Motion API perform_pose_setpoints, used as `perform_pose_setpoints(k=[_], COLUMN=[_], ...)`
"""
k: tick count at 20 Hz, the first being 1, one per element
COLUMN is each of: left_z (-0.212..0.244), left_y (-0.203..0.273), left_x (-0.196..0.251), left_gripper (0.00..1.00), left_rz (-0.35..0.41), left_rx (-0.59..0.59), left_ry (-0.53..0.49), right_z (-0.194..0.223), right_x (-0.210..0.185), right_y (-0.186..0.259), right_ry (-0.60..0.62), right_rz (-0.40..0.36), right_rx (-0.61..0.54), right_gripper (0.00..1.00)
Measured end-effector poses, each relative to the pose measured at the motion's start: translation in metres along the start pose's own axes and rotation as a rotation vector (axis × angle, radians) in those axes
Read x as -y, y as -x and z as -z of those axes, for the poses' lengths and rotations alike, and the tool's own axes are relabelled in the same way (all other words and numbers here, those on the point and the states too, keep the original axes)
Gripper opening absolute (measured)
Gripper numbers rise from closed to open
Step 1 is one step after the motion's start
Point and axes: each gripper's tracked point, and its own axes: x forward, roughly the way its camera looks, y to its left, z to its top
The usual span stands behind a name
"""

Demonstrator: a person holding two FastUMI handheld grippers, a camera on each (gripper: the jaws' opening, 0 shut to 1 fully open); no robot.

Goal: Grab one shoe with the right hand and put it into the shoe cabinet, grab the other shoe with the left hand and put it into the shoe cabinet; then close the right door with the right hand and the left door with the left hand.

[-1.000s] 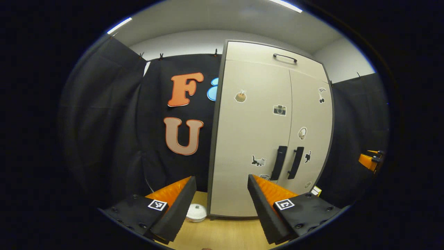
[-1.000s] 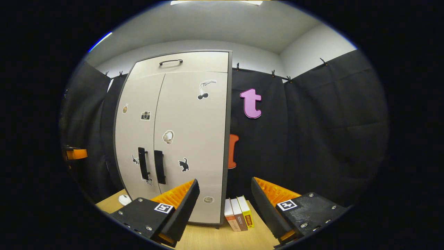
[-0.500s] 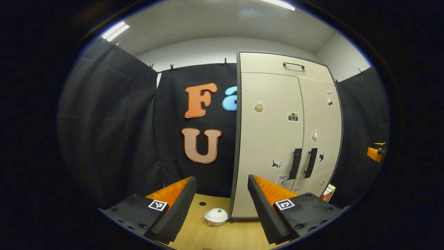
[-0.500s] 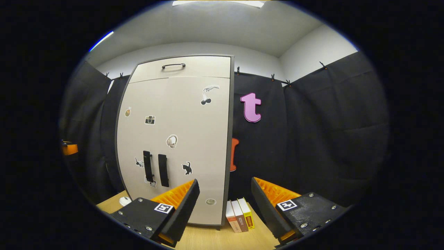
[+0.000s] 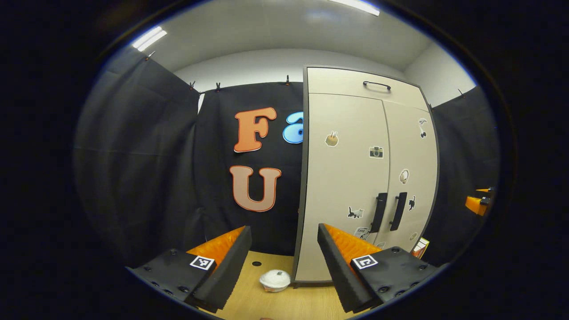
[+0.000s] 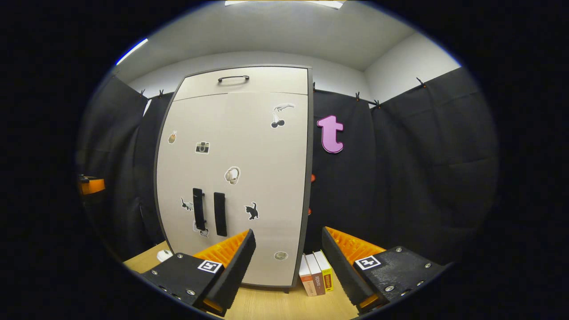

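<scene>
Evidently, both doors of the shoe cabinet [image 5: 351,178] are shut on the tabletop [image 5: 284,304], so the shoes, presumably inside, are hidden. A door might be knocked ajar if bumped in withdrawal. The left hand-held gripper [image 5: 284,262] and right hand-held gripper [image 6: 289,264] are held released, grasping nothing. Books [image 6: 316,278] stand just beside the cabinet; a small white lidded dish [image 5: 275,280] lies near its corner.

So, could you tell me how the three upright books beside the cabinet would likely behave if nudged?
The three upright books look stiff but unsupported on their right, so they would probably topple that way. On the smooth pale wooden tabletop they might slide first.
</scene>
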Motion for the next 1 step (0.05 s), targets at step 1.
perform_pose_setpoints(k=[1], left_z=[0.0015], left_y=[-0.0017], left_x=[-0.0005], left_gripper=[0.97], left_rz=[0.005], left_rx=[-0.002], left_ry=[-0.004], right_z=[-0.0004], right_x=[-0.0030], right_y=[-0.0008], right_ry=[0.000], right_rz=[0.001], right_rx=[0.003], right_gripper=[0.93])
